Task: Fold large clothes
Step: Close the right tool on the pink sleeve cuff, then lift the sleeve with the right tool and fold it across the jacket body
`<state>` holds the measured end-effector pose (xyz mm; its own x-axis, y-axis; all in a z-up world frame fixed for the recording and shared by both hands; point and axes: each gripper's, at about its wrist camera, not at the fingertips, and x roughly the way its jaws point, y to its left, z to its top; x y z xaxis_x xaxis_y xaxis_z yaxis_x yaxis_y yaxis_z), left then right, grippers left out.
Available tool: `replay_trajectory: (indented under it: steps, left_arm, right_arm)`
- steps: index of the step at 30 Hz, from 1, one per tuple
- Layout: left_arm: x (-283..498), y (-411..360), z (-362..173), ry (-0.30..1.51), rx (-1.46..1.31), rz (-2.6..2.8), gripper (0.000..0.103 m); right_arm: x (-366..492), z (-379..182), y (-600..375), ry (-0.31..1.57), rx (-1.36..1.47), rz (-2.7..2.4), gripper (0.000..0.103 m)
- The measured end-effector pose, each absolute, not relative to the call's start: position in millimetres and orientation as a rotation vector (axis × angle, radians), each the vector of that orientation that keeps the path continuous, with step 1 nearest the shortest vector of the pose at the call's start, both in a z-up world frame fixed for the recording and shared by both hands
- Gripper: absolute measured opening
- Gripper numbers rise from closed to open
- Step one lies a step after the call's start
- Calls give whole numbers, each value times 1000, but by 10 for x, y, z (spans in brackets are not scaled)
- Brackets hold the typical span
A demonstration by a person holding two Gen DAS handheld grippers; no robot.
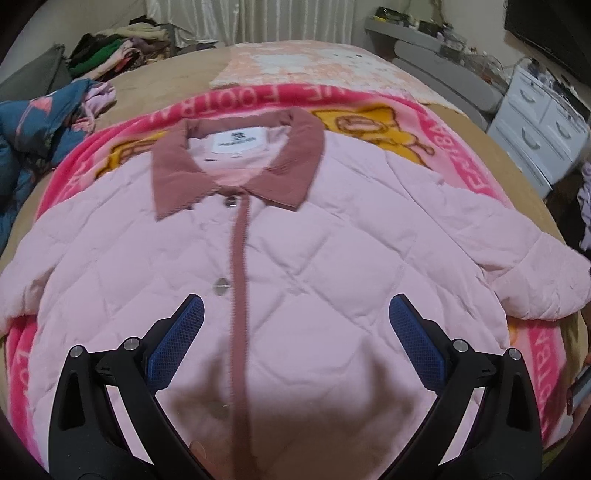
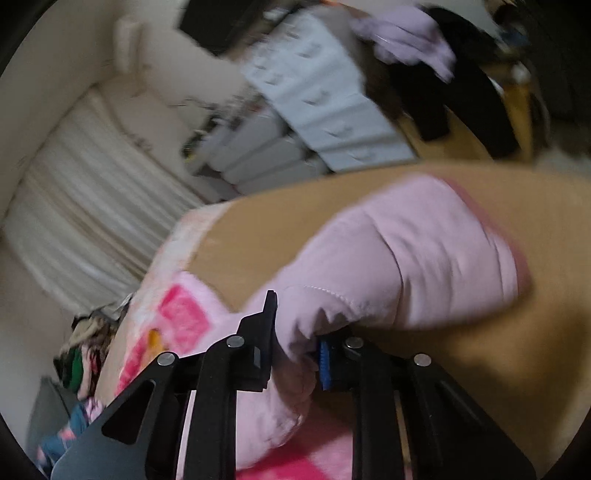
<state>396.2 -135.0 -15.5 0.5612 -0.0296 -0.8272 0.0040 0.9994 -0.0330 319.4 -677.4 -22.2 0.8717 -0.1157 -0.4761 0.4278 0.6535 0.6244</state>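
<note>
A pale pink quilted jacket (image 1: 314, 236) with a dusty-rose collar (image 1: 236, 162) lies front up and buttoned on a pink printed blanket (image 1: 476, 162) on the bed. My left gripper (image 1: 295, 314) is open and empty above the jacket's lower front, blue pads wide apart. In the right wrist view my right gripper (image 2: 295, 332) is shut on the jacket's right sleeve (image 2: 406, 258), which bulges out past the fingers over the tan bedsheet (image 2: 266, 236). That view is blurred.
A pile of clothes (image 1: 110, 55) sits at the bed's far left, and a blue garment (image 1: 33, 129) lies at the left edge. White drawers (image 1: 543, 122) and a cluttered shelf (image 1: 424, 29) stand to the right. Curtains (image 2: 81, 206) hang behind.
</note>
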Motion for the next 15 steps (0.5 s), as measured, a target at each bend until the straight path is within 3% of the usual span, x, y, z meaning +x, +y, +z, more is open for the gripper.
replay_trajectory:
  steps: [15]
  left_arm:
    - [3625,-854,388,861,-42,6,94]
  right_arm:
    - [3130,686,-5951,287,609,-127,16]
